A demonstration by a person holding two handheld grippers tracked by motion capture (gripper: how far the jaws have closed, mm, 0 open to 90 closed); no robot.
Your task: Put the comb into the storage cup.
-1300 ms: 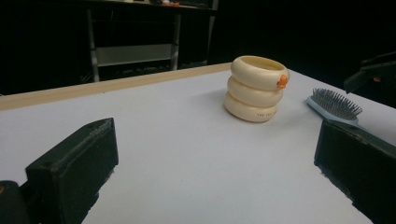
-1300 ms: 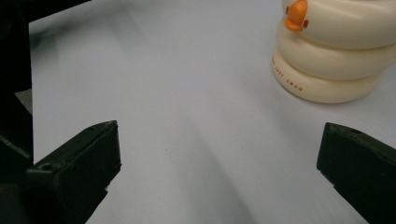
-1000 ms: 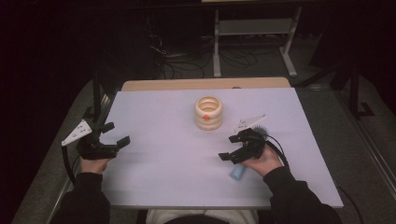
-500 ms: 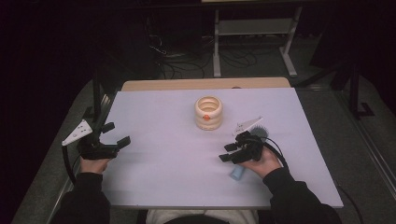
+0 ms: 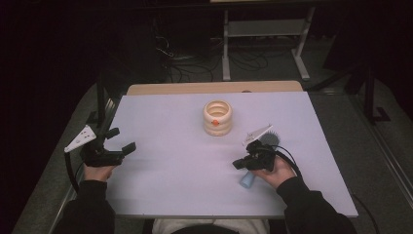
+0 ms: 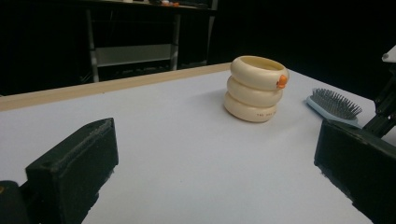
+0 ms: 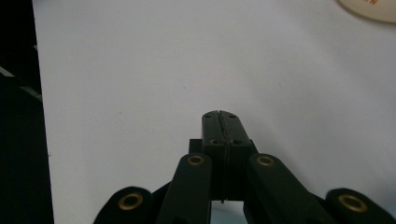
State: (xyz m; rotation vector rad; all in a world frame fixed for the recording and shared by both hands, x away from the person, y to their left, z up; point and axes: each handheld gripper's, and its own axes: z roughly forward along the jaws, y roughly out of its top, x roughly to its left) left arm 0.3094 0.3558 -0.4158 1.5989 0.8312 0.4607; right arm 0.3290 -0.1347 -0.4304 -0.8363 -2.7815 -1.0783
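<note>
A cream cup (image 5: 217,117) shaped like stacked rings, with an orange spot, stands upright at the table's middle back; it is also in the left gripper view (image 6: 256,88). A light blue hairbrush (image 5: 269,140) lies bristles up on the right, its handle passing under the person's right hand; its head (image 6: 334,105) lies right of the cup. My right gripper (image 5: 238,165) points left just above the table beside the brush. Its jaws have just been closing and now meet with nothing between them (image 7: 220,116). My left gripper (image 5: 122,139) rests at the left edge, open and empty (image 6: 217,140).
The white table top (image 5: 170,190) has a wooden strip (image 5: 214,87) along its far edge. Behind it stand a metal shelf frame (image 5: 263,29) and floor cables (image 5: 185,63). A dark drop borders the table's left side (image 7: 18,140).
The right gripper's jaws have gone from spread apart to fully together, with nothing caught in them. The left gripper and the cup have kept still.
</note>
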